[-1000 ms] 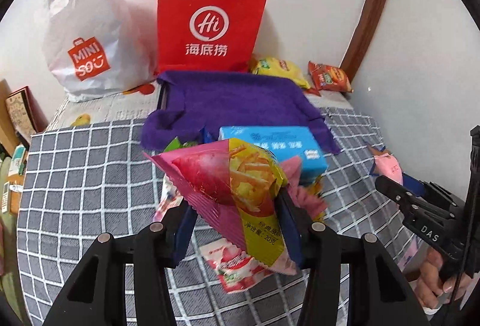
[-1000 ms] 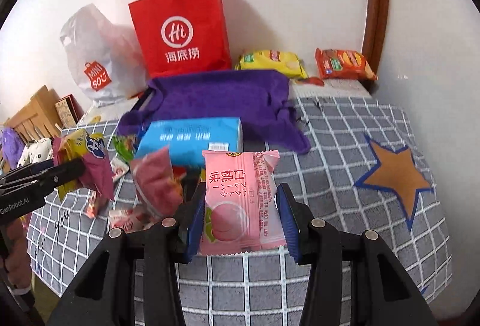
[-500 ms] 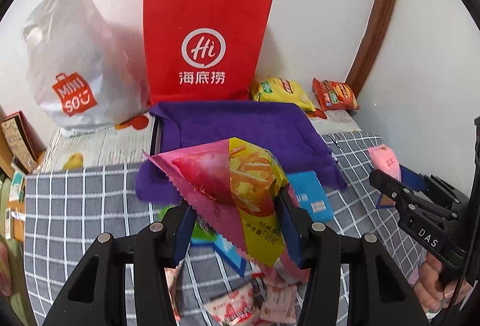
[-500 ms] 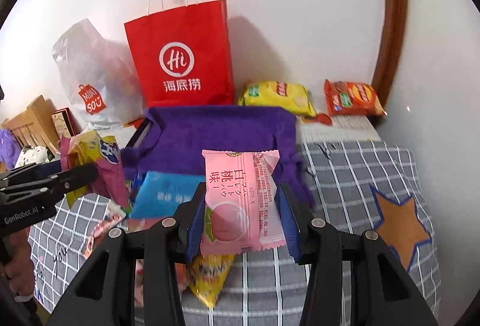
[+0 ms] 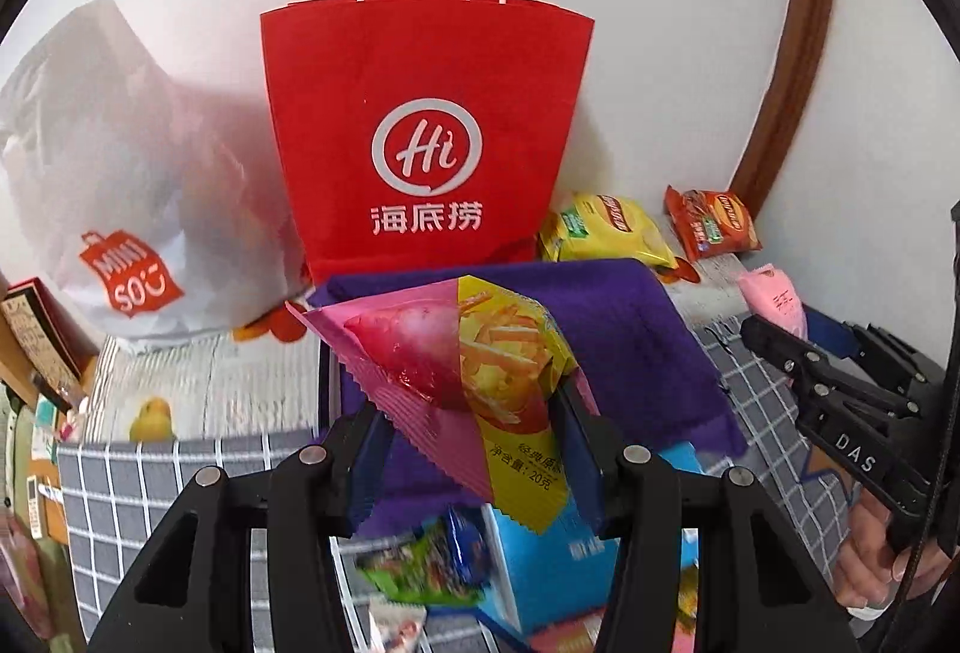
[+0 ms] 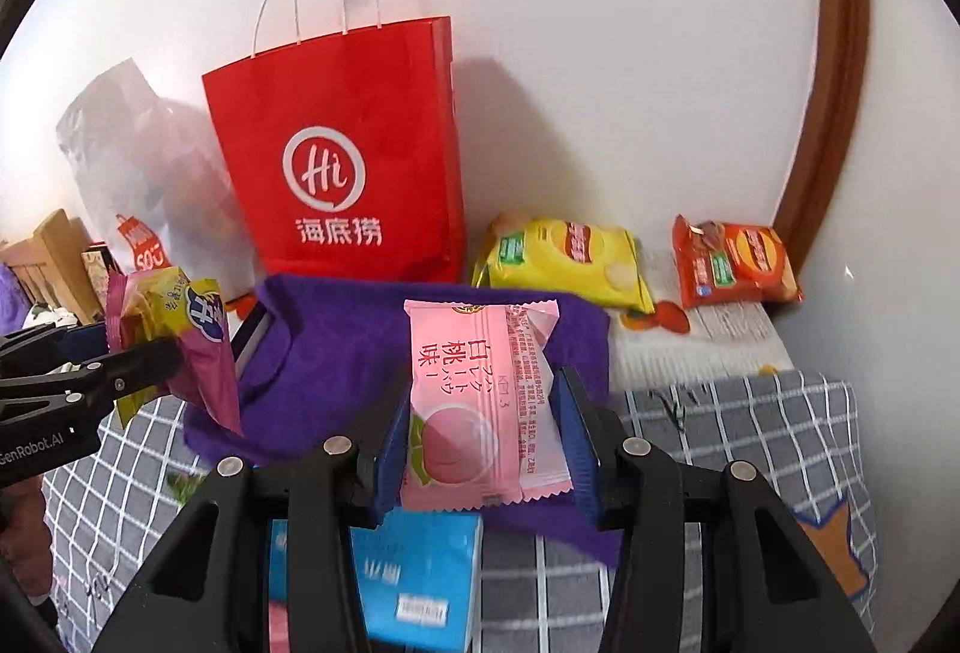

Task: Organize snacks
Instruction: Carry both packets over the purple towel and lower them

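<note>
Left claw (image 5: 474, 443) pinches a pink-yellow fries packet (image 5: 480, 371) by its sides, lifted clear of the counter (image 5: 150, 479), long axis tilted 10-to-4, pink corner up. Right claw (image 6: 483, 434) pinches a pink peach bread packet (image 6: 480, 401) across its width, long axis upright, 12-to-6, label facing camera. Both are probably held high for carrying to the back. Red paper bag (image 5: 426, 131) at 12, over the purple cloth (image 6: 336, 341); yellow chip bag (image 6: 564, 257) and orange chip bag (image 6: 732, 263) at 1–2.

Red paper bag (image 5: 427, 137) w/ white handles stands vs wall, white plastic bag (image 5: 114, 185) just beside; purple cloth (image 6: 336, 353) lies in front, on grey checked cover (image 6: 774, 425).
</note>
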`<state>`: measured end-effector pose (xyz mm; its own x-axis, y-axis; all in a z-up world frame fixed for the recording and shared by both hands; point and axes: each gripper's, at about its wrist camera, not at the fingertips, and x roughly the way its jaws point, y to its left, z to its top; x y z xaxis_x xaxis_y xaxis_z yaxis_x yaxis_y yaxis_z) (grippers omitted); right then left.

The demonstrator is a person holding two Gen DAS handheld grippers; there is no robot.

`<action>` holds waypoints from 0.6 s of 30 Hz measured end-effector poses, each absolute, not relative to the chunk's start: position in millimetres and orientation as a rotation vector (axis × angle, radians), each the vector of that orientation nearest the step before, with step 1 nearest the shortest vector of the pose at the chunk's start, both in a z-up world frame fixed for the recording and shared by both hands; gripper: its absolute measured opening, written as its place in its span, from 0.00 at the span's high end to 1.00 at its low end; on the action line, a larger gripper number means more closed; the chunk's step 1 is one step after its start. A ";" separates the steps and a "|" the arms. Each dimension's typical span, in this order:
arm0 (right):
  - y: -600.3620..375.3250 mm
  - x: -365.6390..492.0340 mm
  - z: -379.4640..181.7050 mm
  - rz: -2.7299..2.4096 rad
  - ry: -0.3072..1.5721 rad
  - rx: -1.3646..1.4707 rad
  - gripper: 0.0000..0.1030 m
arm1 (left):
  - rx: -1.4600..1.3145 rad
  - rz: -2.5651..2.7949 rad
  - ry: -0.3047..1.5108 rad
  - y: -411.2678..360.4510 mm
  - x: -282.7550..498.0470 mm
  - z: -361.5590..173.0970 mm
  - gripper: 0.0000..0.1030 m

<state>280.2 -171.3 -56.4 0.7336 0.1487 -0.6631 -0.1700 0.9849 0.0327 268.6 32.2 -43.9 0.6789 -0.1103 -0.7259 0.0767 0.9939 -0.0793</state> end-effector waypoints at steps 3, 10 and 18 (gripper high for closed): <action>-169.2 299.3 -58.1 0.177 0.719 -0.039 0.56 | -0.030 -0.110 0.838 31.3 285.5 -49.4 0.52; -168.7 340.5 -72.4 0.186 0.738 -0.036 0.56 | -0.009 -0.116 0.857 31.8 323.1 -64.9 0.52; -162.2 381.2 -106.7 0.218 0.807 -0.056 0.56 | 0.005 -0.128 0.905 34.8 360.1 -94.8 0.52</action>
